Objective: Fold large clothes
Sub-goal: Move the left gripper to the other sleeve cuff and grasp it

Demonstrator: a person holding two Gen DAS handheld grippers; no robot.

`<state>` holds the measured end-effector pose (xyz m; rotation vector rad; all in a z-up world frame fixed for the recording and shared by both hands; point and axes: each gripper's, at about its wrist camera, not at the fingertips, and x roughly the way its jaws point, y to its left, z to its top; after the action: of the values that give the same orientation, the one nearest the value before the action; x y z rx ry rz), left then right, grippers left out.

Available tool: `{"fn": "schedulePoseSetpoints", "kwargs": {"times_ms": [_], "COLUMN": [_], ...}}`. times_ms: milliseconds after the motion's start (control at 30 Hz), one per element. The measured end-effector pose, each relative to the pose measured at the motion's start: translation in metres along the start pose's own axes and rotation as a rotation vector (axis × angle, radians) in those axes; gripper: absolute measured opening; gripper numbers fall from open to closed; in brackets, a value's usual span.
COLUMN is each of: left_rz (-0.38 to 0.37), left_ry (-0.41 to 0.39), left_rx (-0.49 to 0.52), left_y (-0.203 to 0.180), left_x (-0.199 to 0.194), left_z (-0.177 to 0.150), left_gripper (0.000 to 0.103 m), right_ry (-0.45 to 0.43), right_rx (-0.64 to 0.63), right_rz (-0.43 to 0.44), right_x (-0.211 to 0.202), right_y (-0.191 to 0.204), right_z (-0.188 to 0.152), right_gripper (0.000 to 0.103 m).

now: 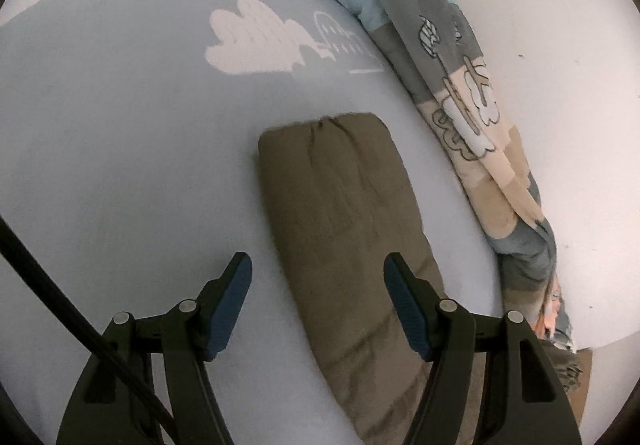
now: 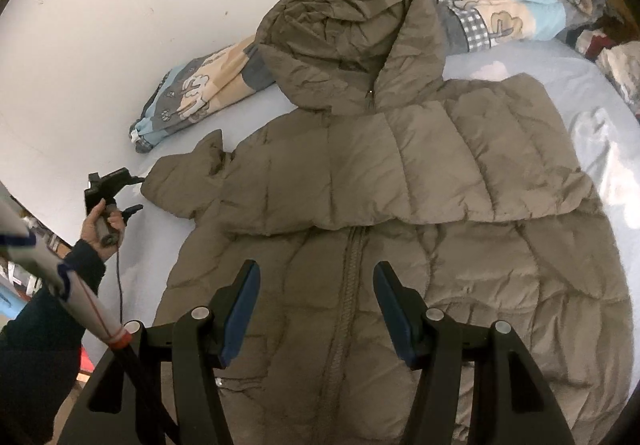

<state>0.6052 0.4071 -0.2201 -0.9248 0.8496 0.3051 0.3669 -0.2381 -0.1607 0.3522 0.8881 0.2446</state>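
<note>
Your right tongs (image 2: 316,309) gape wide with nothing in them, hovering over the zipped front of the olive puffer jacket (image 2: 400,237), which lies flat on the pale blue bed sheet (image 2: 580,93). One sleeve (image 2: 460,173) is folded across the chest. Your left tongs (image 1: 318,305) stand just as wide and bare above the other sleeve (image 1: 344,205), cuff end far from you. Sheet left of that sleeve lies open. Patterned blanket (image 1: 448,57) lines the wall edge.

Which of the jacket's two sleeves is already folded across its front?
The sleeve lying across the chest; the other sleeve still sticks out sideways beside the left tool.
</note>
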Motion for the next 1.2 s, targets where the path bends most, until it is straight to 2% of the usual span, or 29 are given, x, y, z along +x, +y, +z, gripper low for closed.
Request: {"fn": "schedulePoseSetpoints", "kwargs": {"times_ms": [67, 233, 300, 333, 367, 433, 467, 600, 867, 1200], "left_rz": [-0.008, -0.069, -0.068, -0.07, -0.058, -0.047, -0.047, -0.074, -0.136, -0.239], "left_ry": [-0.026, -0.013, -0.034, -0.05, -0.068, -0.078, -0.081, -0.094, -0.141, -0.245], "left_rx": [-0.001, -0.013, -0.024, -0.033, -0.039, -0.033, -0.02, 0.015, 0.113, 0.271], "left_y": [0.003, 0.005, 0.005, 0.005, 0.005, 0.006, 0.006, -0.001, -0.053, -0.125], "left_x": [0.002, 0.025, 0.03, 0.03, 0.028, 0.028, 0.026, 0.01, -0.058, -0.178], "left_z": [0.006, 0.014, 0.014, 0.014, 0.013, 0.013, 0.013, 0.012, 0.0, -0.032], "left_gripper": [0.066, 0.065, 0.065, 0.062, 0.048, 0.032, 0.027, 0.023, 0.023, 0.023], "right_ry": [0.013, 0.03, 0.035, 0.039, 0.044, 0.049, 0.049, 0.027, -0.034, -0.126], "right_rx": [-0.003, -0.033, -0.029, -0.024, -0.017, -0.007, -0.003, 0.018, 0.078, 0.156], "right_rz": [0.021, 0.012, 0.006, 0.005, 0.001, -0.008, -0.012, -0.016, -0.014, -0.031], "right_x": [0.003, 0.01, 0.013, 0.014, 0.016, 0.019, 0.02, 0.013, -0.008, -0.039], "right_y": [0.002, 0.006, 0.003, 0.001, -0.001, -0.004, -0.005, -0.011, -0.022, -0.041], "right_z": [-0.001, -0.004, -0.005, -0.005, -0.005, -0.005, -0.005, -0.002, 0.005, 0.018], "right_gripper": [0.063, 0.063, 0.063, 0.063, 0.063, 0.063, 0.063, 0.063, 0.063, 0.064]}}
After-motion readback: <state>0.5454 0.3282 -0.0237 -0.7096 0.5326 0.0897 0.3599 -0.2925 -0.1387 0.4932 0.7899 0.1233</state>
